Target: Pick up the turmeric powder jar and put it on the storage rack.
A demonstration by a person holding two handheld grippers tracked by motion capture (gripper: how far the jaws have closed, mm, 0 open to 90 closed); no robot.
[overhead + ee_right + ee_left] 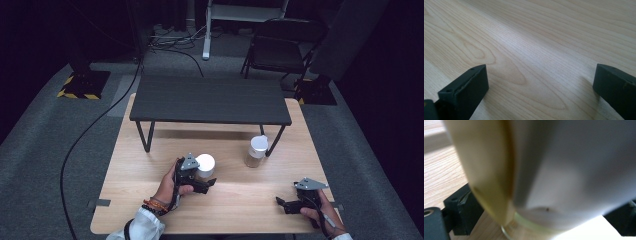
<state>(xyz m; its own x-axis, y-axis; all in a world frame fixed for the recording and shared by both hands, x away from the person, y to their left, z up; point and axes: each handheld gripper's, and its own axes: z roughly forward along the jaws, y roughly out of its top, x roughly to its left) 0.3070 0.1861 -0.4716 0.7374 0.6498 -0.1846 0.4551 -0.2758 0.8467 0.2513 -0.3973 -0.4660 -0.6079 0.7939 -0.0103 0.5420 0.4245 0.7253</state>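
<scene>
A jar with a white lid (205, 163) stands near the middle of the wooden table (150, 200). My left gripper (204, 173) reaches around it from the left, a jaw on each side. In the left gripper view the jar (564, 170) looms blurred and very close, and both black jaws meet its sides, so the left gripper (541, 220) is shut on it. My right gripper (280, 202) rests low near the table's front right corner. Its jaws stand wide apart over bare wood, leaving the right gripper (541, 87) open with nothing between them.
A second white-lidded jar (256, 151) stands to the right, beside a leg of the low black shelf (210, 100) that spans the table's far half. A folding chair (280, 47) and cables lie on the floor beyond.
</scene>
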